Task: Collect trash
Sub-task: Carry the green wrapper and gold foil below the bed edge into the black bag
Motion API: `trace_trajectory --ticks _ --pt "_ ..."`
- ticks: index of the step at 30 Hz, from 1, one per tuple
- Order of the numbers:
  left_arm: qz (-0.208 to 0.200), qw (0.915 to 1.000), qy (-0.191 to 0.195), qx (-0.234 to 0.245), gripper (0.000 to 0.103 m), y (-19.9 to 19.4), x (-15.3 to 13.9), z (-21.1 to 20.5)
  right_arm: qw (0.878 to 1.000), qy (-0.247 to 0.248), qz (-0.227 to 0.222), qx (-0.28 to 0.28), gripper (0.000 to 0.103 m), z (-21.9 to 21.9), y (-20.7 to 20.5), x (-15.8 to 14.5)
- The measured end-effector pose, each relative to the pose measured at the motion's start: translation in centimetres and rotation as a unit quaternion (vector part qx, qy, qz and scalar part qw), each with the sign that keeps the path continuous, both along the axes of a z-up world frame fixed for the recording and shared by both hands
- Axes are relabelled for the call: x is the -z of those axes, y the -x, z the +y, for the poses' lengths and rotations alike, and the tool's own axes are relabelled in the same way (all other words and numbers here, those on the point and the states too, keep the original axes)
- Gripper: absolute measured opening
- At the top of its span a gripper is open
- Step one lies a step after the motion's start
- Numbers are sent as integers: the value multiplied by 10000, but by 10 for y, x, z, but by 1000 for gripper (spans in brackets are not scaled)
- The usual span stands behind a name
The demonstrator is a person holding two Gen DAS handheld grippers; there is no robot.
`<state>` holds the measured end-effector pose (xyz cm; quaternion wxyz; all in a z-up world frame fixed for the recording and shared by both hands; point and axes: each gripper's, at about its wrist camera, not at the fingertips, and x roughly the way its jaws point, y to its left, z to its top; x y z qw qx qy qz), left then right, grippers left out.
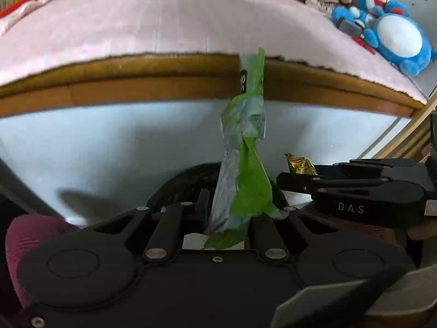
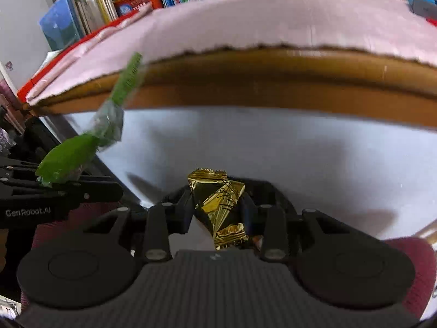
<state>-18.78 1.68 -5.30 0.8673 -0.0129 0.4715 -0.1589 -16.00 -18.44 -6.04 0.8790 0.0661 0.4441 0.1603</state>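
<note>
Both loaded: left gripper is clamped on the green wrapper, right gripper pinches the gold foil wrapper. A dark rim shows just under the fingers, probably the bin; I can't confirm. Centre over it before releasing, the green one hangs long. Pink-covered bed lies beyond.

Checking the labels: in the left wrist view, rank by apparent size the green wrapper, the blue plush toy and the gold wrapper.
1. green wrapper, though nearness to the camera inflates it
2. blue plush toy, farther off, so possibly bigger in reality
3. gold wrapper, only partly visible
</note>
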Motion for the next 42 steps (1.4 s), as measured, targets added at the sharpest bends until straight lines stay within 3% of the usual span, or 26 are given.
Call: trace_trajectory --ticks 9,23,42 --pt "538 9984 -146 -20 10 -14 29 -3 9997 14 251 33 45 6 -1 14" --pt "714 9971 -244 15 10 -15 47 -19 9992 -12 405 24 45 11 -4 23" --pt "865 9958 -239 177 10 6 50 -23 9985 -45 542 45 45 13 -4 35"
